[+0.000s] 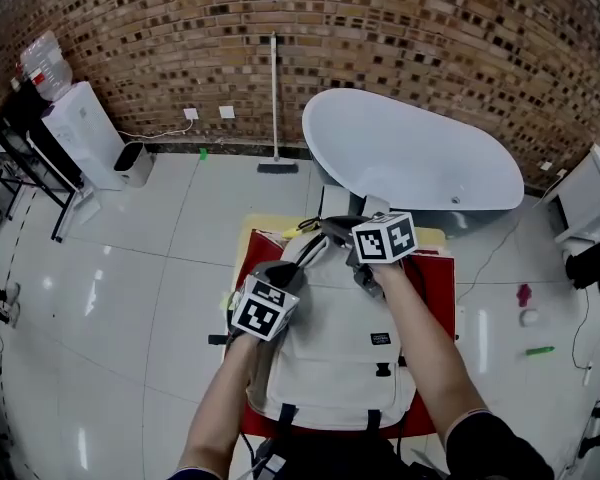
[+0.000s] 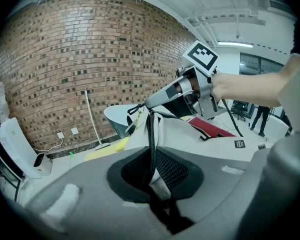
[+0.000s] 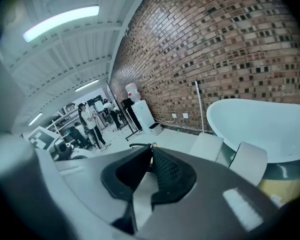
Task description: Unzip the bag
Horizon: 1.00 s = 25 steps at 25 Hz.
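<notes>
**Two grippers meet at the top of a backpack**

A cream backpack (image 1: 340, 353) lies on a red mat (image 1: 442, 280) at centre frame. The left gripper (image 1: 282, 272) is at the bag's upper edge toward 10 o'clock, and the right gripper (image 1: 330, 230) is at 12. A white bathtub (image 1: 410, 153) stands at 1 o'clock, and a broom (image 1: 274, 98) leans on the brick wall (image 1: 380, 18).

dark label (image 1: 380, 339) on backpack (image 1: 330, 368), print too small to read
</notes>
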Motion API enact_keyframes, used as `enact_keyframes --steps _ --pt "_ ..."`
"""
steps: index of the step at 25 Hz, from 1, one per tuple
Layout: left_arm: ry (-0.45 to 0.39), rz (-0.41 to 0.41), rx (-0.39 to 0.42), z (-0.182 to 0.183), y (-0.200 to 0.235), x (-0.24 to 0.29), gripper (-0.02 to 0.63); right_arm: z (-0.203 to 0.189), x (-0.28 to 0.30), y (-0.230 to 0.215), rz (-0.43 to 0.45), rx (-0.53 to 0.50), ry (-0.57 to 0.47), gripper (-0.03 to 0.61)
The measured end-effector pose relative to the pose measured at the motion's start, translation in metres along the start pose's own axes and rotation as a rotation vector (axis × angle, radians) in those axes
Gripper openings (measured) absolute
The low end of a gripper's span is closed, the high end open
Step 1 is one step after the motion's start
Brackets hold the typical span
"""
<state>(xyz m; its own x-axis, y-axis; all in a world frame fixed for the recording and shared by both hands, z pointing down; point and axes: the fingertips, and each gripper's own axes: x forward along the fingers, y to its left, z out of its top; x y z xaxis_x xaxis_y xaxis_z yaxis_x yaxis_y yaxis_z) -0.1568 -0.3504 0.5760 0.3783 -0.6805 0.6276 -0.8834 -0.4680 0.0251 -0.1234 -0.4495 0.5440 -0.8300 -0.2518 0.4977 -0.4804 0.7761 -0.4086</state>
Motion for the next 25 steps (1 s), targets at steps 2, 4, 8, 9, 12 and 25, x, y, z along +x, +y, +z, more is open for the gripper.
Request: enact_keyframes --steps 2,4,8,9,12,25 --pt "-0.012 -0.008 0.005 0.003 -0.001 -0.003 0.04 0.0 -0.005 -0.004 -0.007 0.052 -0.016 0.029" --pt "-0.027 -0.02 0.002 0.006 -0.004 -0.007 0.04 -0.001 -0.01 -0.008 -0.017 0.101 -0.028 0.032" --pt "-0.047 -0.039 0.001 0.01 -0.011 -0.017 0.038 0.002 -0.021 -0.009 -0.019 0.143 -0.06 0.032" --pt "-0.046 -0.043 -0.001 0.008 -0.012 -0.02 0.038 0.003 -0.026 -0.011 -0.03 0.149 -0.07 0.032" --pt "-0.046 -0.061 -0.031 -0.002 -0.011 -0.029 0.035 0.005 -0.044 -0.026 -0.083 0.157 -0.093 0.025" --pt "-0.036 -0.075 -0.098 -0.023 0.002 -0.034 0.038 -0.041 -0.099 -0.077 -0.201 0.298 -0.155 0.025"
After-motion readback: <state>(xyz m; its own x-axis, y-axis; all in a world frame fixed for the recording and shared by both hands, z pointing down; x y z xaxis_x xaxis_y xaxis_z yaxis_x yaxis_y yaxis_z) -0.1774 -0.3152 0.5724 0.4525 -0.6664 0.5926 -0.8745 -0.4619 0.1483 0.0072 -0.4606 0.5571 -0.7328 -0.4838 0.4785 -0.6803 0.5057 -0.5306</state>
